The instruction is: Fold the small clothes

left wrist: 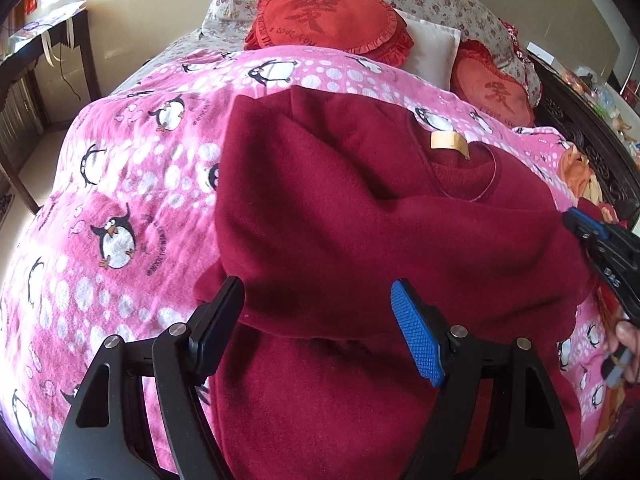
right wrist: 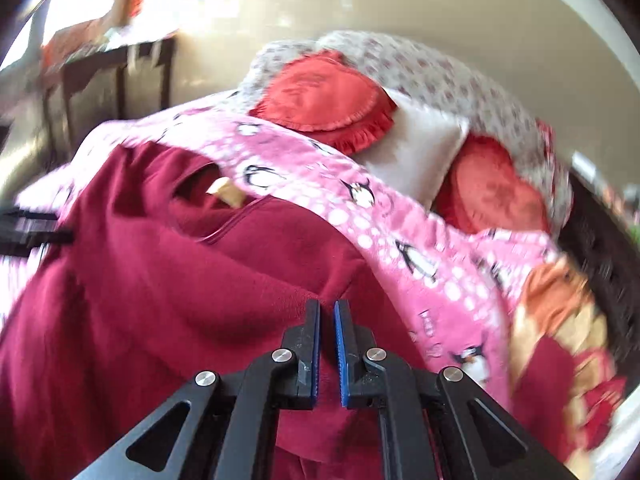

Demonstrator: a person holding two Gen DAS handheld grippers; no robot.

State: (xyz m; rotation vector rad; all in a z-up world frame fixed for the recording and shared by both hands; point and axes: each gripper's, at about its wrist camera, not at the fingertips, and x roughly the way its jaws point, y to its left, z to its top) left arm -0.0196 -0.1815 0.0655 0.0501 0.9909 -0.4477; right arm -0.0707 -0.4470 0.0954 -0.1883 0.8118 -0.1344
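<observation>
A dark red fleece sweater (left wrist: 340, 220) lies spread on a pink penguin blanket (left wrist: 120, 180), its neck label (left wrist: 448, 142) facing up. My left gripper (left wrist: 316, 284) hovers open over the sweater's near part, with cloth beneath its fingers but none pinched. In the right wrist view, my right gripper (right wrist: 327, 304) has its pads drawn together at the sweater's (right wrist: 160, 280) right edge, and red cloth shows in the thin slit between them. The left wrist view shows that right gripper (left wrist: 572, 216) touching the sweater's right side, with a hand (left wrist: 624, 336) behind it.
Red frilled cushions (left wrist: 328, 20) and a white pillow (left wrist: 432, 48) sit at the bed's head. A dark wooden table (left wrist: 48, 48) stands to the left by the wall. A carved dark bed frame (left wrist: 592, 148) runs along the right, next to an orange-patterned cloth (right wrist: 560, 312).
</observation>
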